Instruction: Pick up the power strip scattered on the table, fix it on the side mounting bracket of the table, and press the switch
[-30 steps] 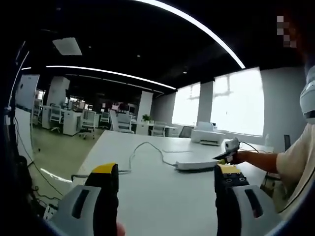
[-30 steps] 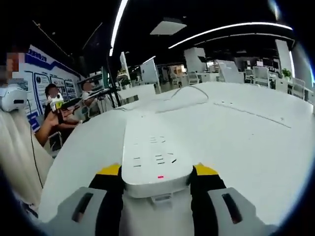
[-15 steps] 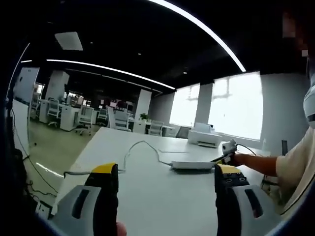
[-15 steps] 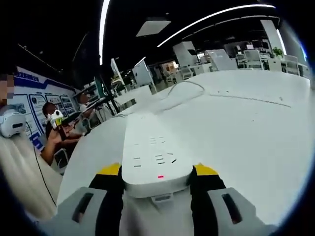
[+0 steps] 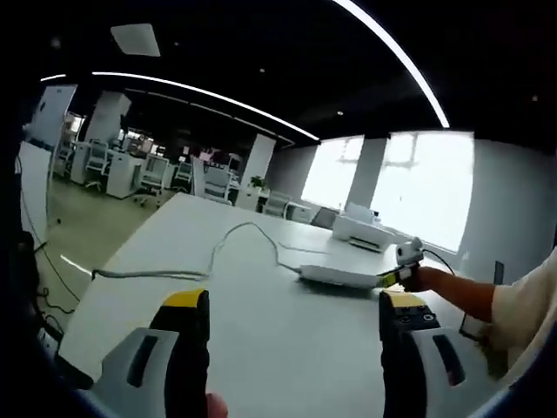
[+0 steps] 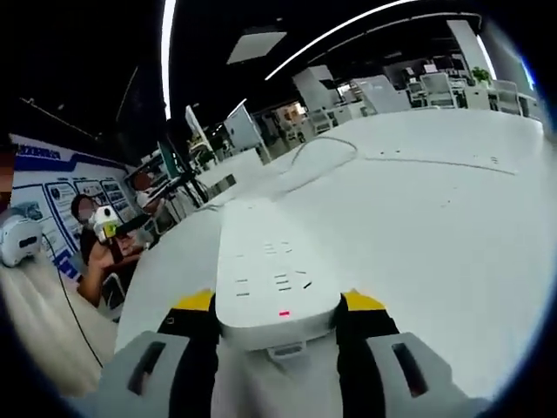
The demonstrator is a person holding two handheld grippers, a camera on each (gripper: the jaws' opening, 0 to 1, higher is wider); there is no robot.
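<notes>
Right tongs [image 6: 277,326] were clamped on the near end of the long white plastic power strip [image 6: 271,274], its long axis running straight ahead over the white bench [image 6: 435,226]. Left tongs [image 5: 294,326] stood wide apart, empty.

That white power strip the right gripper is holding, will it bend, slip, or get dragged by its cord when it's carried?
The power strip looks like a rigid moulded bar, so it probably stays straight. It is clamped at one end only, so the long free end may lever and twist in the right gripper. Its cord trails across the table and will likely drag.
</notes>
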